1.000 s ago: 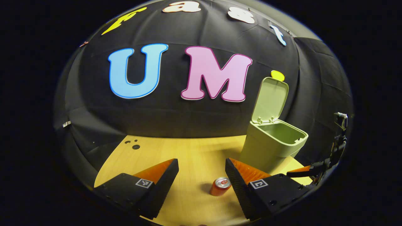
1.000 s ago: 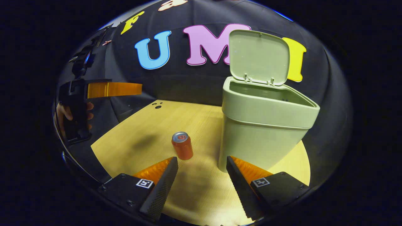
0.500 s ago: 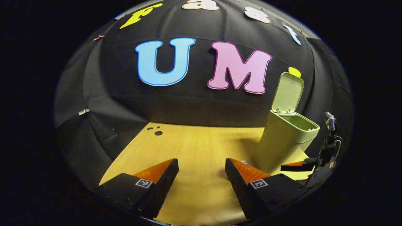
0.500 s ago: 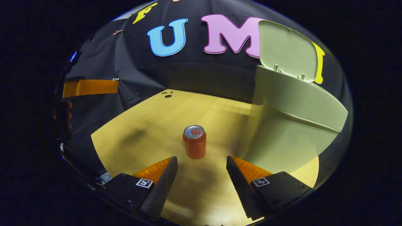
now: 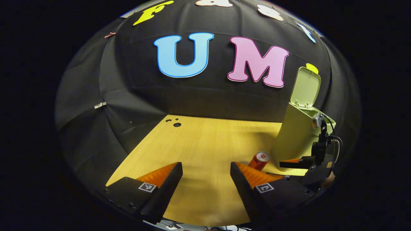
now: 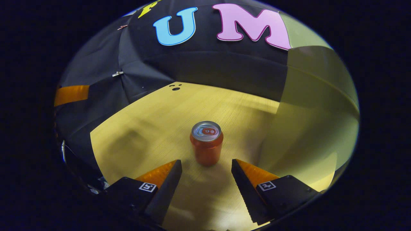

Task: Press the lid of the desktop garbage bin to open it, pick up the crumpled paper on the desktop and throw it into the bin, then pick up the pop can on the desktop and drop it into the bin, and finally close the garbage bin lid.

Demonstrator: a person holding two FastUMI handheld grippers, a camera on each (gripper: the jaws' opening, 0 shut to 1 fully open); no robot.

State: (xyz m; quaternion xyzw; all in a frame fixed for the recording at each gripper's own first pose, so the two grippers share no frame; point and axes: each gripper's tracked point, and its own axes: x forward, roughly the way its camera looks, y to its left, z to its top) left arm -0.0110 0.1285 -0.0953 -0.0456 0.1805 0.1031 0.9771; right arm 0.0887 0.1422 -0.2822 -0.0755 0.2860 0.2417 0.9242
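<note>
A red pop can (image 6: 206,143) stands upright on the wooden desktop (image 6: 144,128), just ahead of my right gripper (image 6: 206,163), which is open with its fingers on either side of the can's line but short of it. The pale green bin (image 6: 318,109) rises close on the right of that view. In the left gripper view the bin (image 5: 297,134) stands at the right with its lid (image 5: 305,86) raised, and the can (image 5: 259,160) sits beside its base. My left gripper (image 5: 206,165) is open over bare desktop. The right gripper (image 5: 293,163) shows beside the bin in the left gripper view.
Small dark holes (image 5: 175,123) mark the far left corner of the desktop (image 5: 205,144). The black cloth wall closes the back and sides. A finger of the left gripper (image 6: 71,95) shows at the left edge of the right gripper view.
My right gripper has moved toward the can, which is now larger and centred between its fingers. My left gripper has drawn back and turned left, so the bin slid to the right.
</note>
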